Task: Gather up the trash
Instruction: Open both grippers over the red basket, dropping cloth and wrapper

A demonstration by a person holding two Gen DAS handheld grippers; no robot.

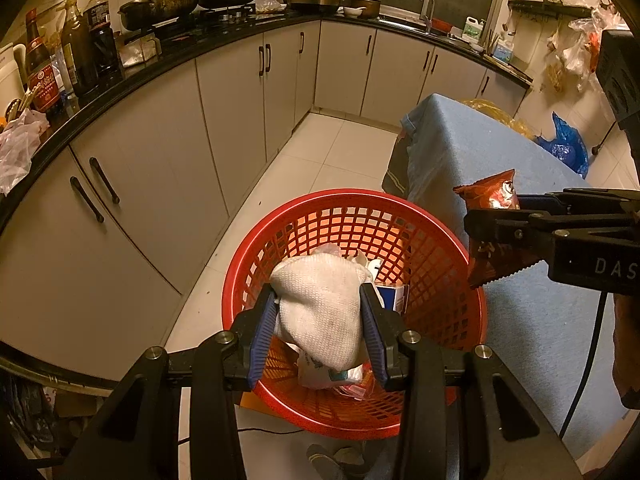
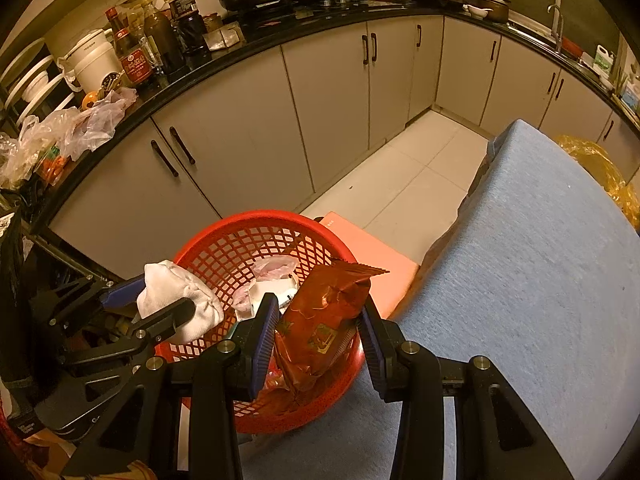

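A red mesh basket [image 1: 436, 264] [image 2: 224, 248] stands on the floor beside a blue-covered table [image 1: 460, 148] [image 2: 540, 260]. My left gripper [image 1: 322, 320] [image 2: 158, 300] is shut on a white knitted cloth [image 1: 320, 304] [image 2: 180, 304], held over the basket's mouth. My right gripper [image 2: 318, 332] [image 1: 496, 208] is shut on a crumpled red snack bag [image 2: 320, 320] [image 1: 492, 196], above the basket's right rim. Paper and packaging scraps [image 1: 340, 376] [image 2: 272, 280] lie inside the basket.
Grey cabinets [image 1: 160, 152] under a black counter [image 1: 120, 80] curve along the left and back, crowded with bottles [image 1: 88, 40], pans [image 1: 168, 4] and plastic bags [image 2: 88, 124]. An orange box [image 2: 372, 256] lies behind the basket. White floor tiles [image 1: 320, 160] run between cabinets and table.
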